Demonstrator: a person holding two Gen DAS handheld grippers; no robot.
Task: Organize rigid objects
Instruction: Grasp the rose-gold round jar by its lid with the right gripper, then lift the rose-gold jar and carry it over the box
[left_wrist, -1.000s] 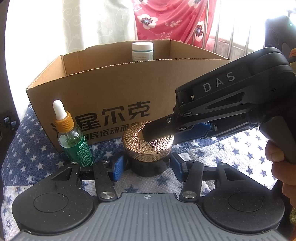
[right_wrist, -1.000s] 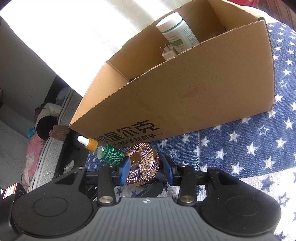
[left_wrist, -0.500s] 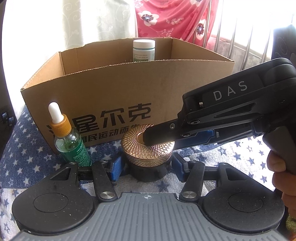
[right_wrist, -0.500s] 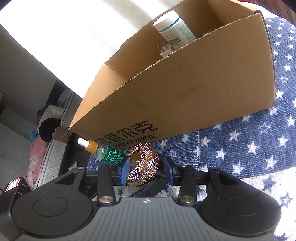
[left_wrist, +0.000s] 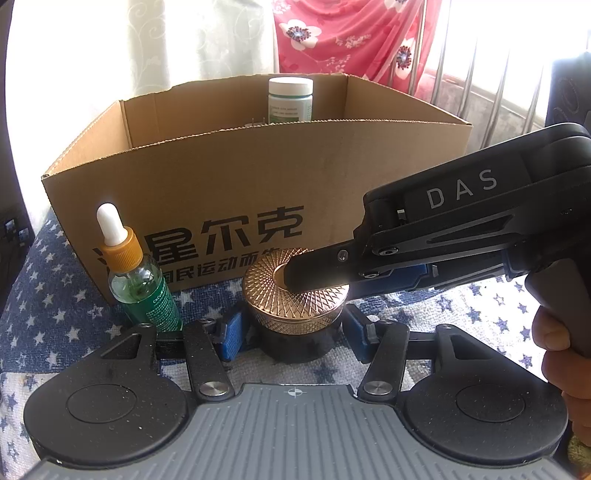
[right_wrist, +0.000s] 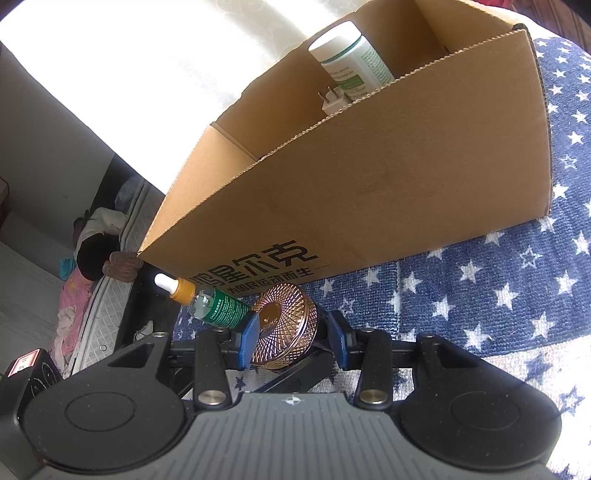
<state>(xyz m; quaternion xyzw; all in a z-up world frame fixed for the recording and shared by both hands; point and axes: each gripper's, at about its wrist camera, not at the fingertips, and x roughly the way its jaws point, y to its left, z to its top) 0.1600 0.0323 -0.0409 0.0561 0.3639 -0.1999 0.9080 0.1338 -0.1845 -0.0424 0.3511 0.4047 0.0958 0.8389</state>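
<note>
Both claws met at the round copper-lidded black jar (left_wrist: 295, 306) on star-print blue cloth (left_wrist: 48, 295): left claw (left_wrist: 291, 332) straddled its base w/ pads slightly apart, right claw (right_wrist: 291, 334) clamped its lid from the right side, cardboard box (left_wrist: 258, 177) just behind.

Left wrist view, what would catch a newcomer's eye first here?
A jar with a copper-coloured patterned lid stands on the star-print cloth, with the left hand-held gripper straddling its dark base and the right hand-held gripper reaching in across the lid. Just left stands a green dropper bottle. Behind both is an open cardboard box holding a white-capped bottle.
</note>
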